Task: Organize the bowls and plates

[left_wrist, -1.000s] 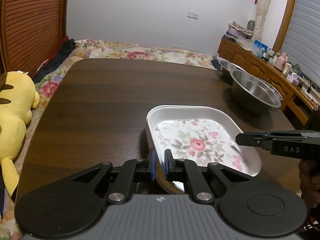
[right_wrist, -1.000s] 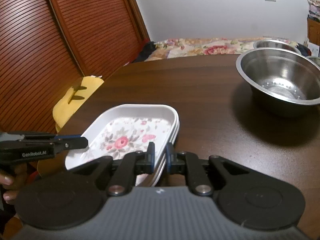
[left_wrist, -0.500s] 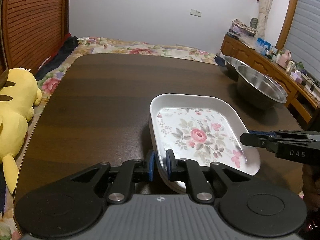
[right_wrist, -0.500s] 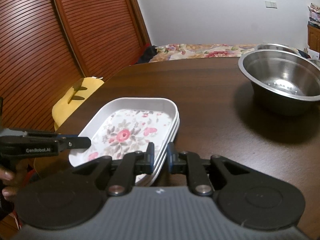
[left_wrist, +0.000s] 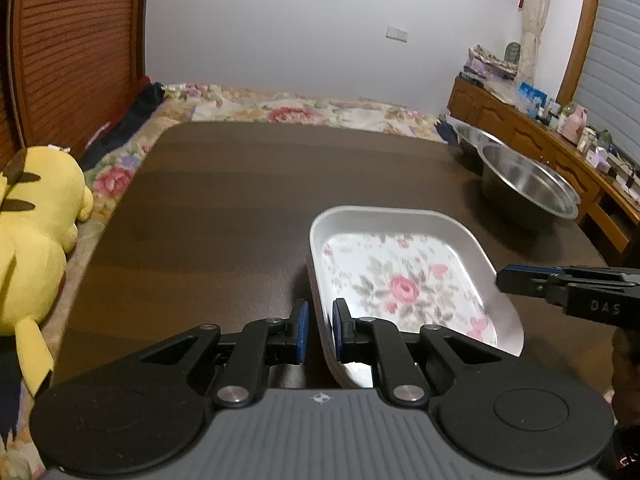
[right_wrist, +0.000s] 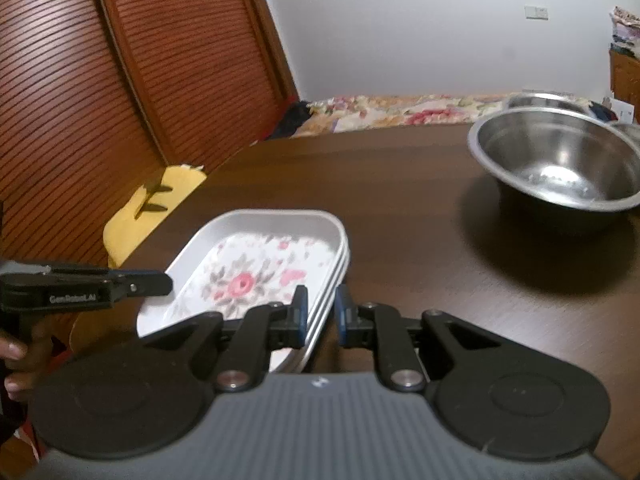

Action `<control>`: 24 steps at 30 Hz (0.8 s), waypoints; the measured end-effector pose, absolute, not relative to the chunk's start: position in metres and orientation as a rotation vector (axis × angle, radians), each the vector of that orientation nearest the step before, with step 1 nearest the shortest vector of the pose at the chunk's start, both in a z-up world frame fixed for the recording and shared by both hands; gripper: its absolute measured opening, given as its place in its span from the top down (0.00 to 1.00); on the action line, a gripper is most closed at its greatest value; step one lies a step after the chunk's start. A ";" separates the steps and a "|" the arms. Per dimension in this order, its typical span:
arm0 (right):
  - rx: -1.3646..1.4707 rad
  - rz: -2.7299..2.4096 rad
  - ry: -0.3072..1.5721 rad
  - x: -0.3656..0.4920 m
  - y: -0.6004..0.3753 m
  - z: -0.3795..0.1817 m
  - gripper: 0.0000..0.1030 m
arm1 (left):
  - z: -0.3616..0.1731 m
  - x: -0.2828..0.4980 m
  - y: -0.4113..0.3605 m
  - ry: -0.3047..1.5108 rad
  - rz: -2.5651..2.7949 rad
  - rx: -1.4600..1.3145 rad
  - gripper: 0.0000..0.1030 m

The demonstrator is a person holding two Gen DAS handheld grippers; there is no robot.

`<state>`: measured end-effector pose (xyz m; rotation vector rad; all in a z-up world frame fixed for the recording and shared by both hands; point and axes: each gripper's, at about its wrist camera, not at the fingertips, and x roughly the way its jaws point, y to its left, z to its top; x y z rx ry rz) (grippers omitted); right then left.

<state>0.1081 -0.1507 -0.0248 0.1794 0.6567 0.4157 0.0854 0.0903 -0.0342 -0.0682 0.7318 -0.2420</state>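
A stack of white rectangular plates (left_wrist: 400, 280) with a rose pattern rests on the dark wooden table (left_wrist: 240, 200). My left gripper (left_wrist: 319, 330) straddles the stack's near left rim, slightly open, with a thin gap showing beside the rim. At the opposite corner, my right gripper (right_wrist: 322, 316) straddles the stacked plates (right_wrist: 256, 268) with its pads just off the rim. Each gripper shows in the other's view: the right gripper (left_wrist: 504, 278) and the left gripper (right_wrist: 166, 282). A steel bowl (right_wrist: 560, 164) stands at the table's far right.
A second steel bowl (left_wrist: 468, 132) sits behind the first steel bowl (left_wrist: 528, 184). A yellow plush toy (left_wrist: 36, 232) lies on the flowered bed (left_wrist: 300, 112) beside the table's left edge. A cluttered wooden sideboard (left_wrist: 540, 140) runs along the right wall.
Both grippers' fingers have spread slightly apart around the plate rims. The plate stack has come down onto the table, and both cameras have tilted upward a little.
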 end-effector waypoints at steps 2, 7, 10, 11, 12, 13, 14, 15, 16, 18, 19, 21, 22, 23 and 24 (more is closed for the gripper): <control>0.179 0.407 0.639 0.108 -0.158 -0.018 0.84 | -0.028 0.086 0.092 0.716 -0.236 -0.069 0.86; 0.181 0.364 0.574 0.105 -0.186 0.005 0.84 | -0.011 0.090 0.083 0.679 -0.246 -0.059 0.84; 0.172 0.320 0.529 0.105 -0.206 0.019 0.78 | -0.002 0.095 0.071 0.660 -0.264 -0.046 0.83; 0.171 0.302 0.513 0.104 -0.212 0.022 0.78 | 0.000 0.096 0.068 0.656 -0.270 -0.043 0.82; 0.172 0.282 0.498 0.103 -0.219 0.026 0.78 | 0.002 0.098 0.064 0.650 -0.278 -0.039 0.81; 0.175 0.268 0.482 0.102 -0.227 0.030 0.78 | 0.005 0.099 0.059 0.645 -0.288 -0.034 0.81; 0.180 0.255 0.469 0.101 -0.234 0.034 0.78 | 0.008 0.101 0.053 0.638 -0.297 -0.027 0.80; 0.184 0.242 0.457 0.100 -0.241 0.037 0.78 | 0.010 0.102 0.048 0.631 -0.305 -0.022 0.77; 0.185 0.228 0.445 0.099 -0.248 0.041 0.78 | 0.012 0.103 0.042 0.624 -0.316 -0.017 0.76; 0.179 0.201 0.423 0.096 -0.258 0.045 0.78 | 0.016 0.105 0.033 0.615 -0.335 -0.012 0.76; 0.175 0.188 0.414 0.096 -0.261 0.047 0.78 | 0.018 0.107 0.027 0.611 -0.346 -0.010 0.75; 0.174 0.165 0.402 0.097 -0.269 0.049 0.78 | 0.023 0.110 0.017 0.603 -0.363 -0.001 0.73; 0.179 0.156 0.399 0.098 -0.273 0.049 0.78 | 0.024 0.111 0.011 0.599 -0.372 0.003 0.72; 0.182 0.147 0.397 0.099 -0.278 0.048 0.78 | 0.025 0.113 0.007 0.595 -0.380 0.008 0.71; 0.183 0.139 0.396 0.101 -0.279 0.047 0.77 | 0.026 0.114 0.002 0.593 -0.390 0.013 0.71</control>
